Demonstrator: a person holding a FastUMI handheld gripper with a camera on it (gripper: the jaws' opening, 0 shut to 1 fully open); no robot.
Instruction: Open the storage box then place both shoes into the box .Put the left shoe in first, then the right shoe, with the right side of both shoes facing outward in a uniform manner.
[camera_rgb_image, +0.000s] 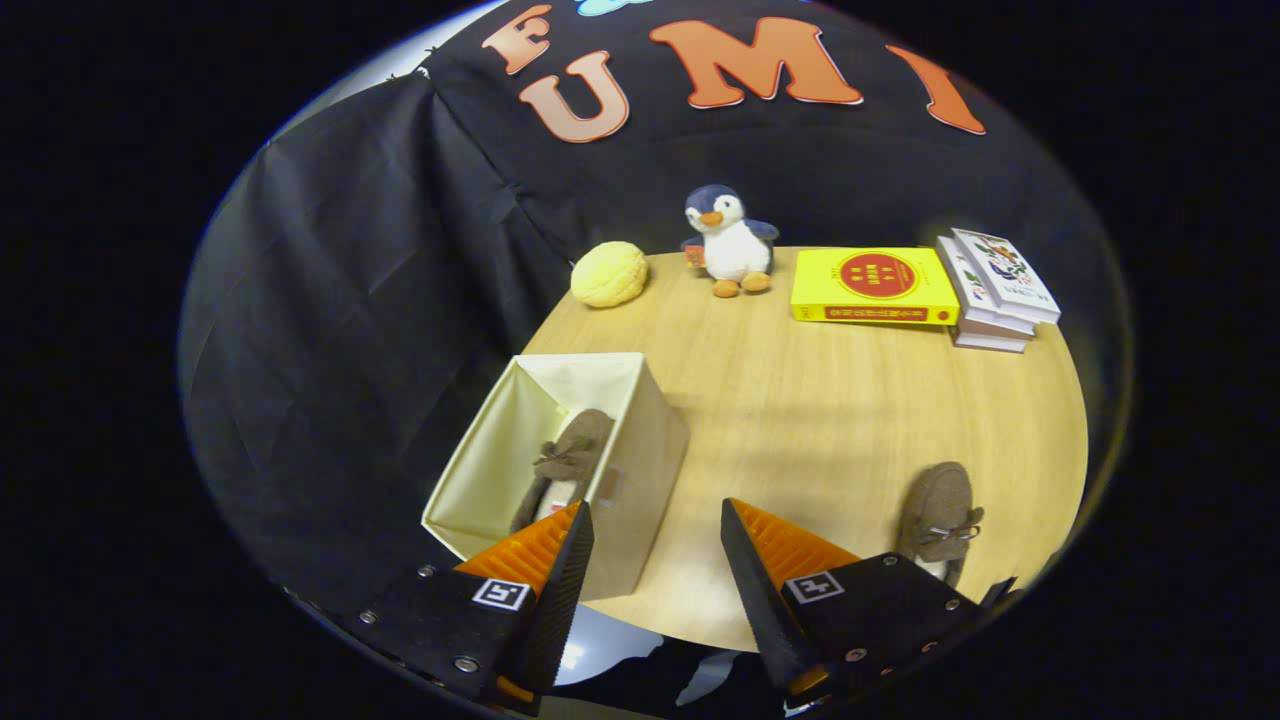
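The storage box (560, 470) is sitting open on the counter (800, 420), near its left edge, with one shoe (565, 465) lying inside it. The other shoe (940, 520) is lying on the counter well to the right of the box. The hand-held gripper (655, 545) is hovering with its fingers spread apart, the box just ahead of the left finger. Along the far edge a round cushion (609, 273), a penguin toy (728, 240), a book (872, 285) and a stack of books (995, 290) are lining up from left to right.
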